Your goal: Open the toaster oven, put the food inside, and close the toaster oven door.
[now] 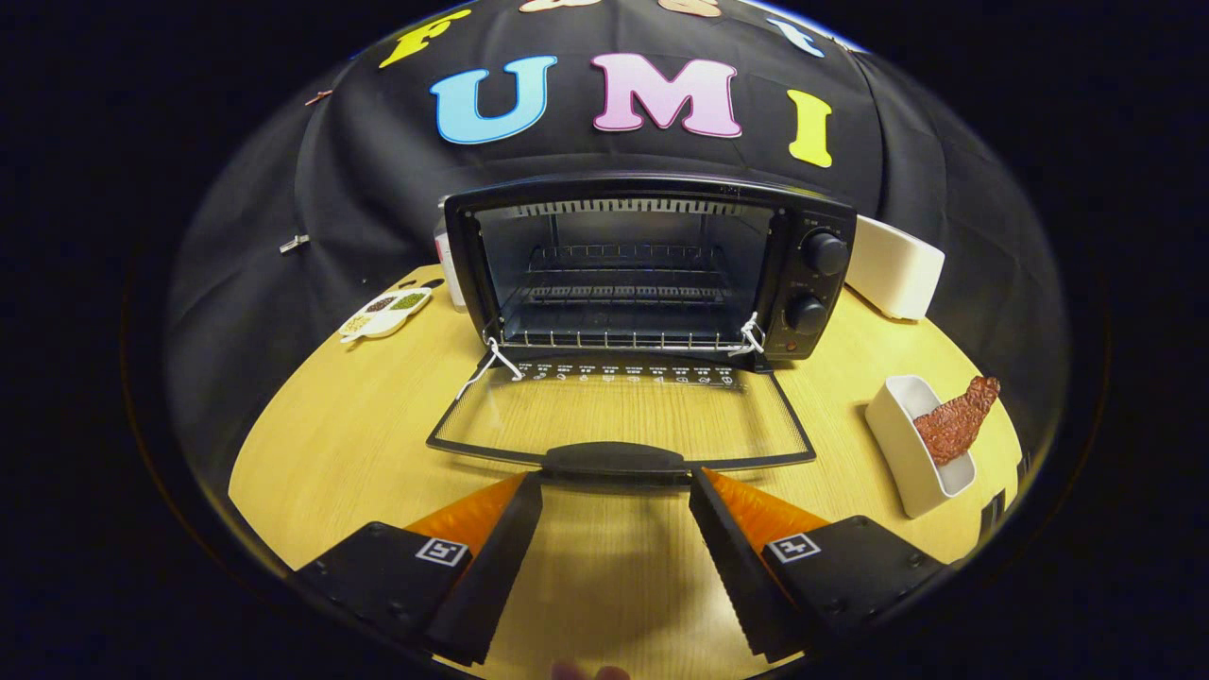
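Door (619, 416) lies flat open before the toaster oven (652, 269), handle just ahead of the gripper (616, 484), fingers spread and empty, so fetching comes next: swing toward two o'clock for the food (956, 420) in its white dish (905, 458).

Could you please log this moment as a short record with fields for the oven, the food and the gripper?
toaster oven: on the wooden table
door: folded down flat, open
rack: bare
food: reddish piece in a white dish, right of the door
hand-held gripper: open, fingers either side of the door handle, not pressing on it
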`<state>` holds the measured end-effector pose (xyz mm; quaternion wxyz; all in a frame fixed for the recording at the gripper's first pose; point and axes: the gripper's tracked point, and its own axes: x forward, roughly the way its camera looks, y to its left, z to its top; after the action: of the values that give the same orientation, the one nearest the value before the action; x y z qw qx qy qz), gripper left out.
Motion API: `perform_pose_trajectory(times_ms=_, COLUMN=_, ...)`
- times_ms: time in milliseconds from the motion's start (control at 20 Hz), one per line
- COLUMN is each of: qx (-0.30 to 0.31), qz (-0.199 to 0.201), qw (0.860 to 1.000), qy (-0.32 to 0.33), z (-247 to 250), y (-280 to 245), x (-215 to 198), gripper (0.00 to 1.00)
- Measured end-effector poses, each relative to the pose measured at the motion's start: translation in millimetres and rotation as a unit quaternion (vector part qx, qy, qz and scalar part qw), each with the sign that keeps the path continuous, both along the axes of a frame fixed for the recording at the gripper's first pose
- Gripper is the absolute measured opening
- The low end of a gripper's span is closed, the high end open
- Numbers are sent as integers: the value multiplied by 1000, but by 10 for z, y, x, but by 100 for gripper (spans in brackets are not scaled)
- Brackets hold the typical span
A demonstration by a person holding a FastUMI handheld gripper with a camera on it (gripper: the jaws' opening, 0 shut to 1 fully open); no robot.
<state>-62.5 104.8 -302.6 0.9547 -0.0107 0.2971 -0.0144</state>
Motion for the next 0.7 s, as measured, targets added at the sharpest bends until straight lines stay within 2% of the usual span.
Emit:
perform_pose_trajectory(times_ms=350, qx=14, qz=15, qw=1000, qy=14, z=427, y=-432, x=-107, gripper=98)
perform_pose_trajectory(times_ms=700, qx=29, qz=-17, qw=999, qy=41, z=835, y=-1379, x=-285, gripper=98)
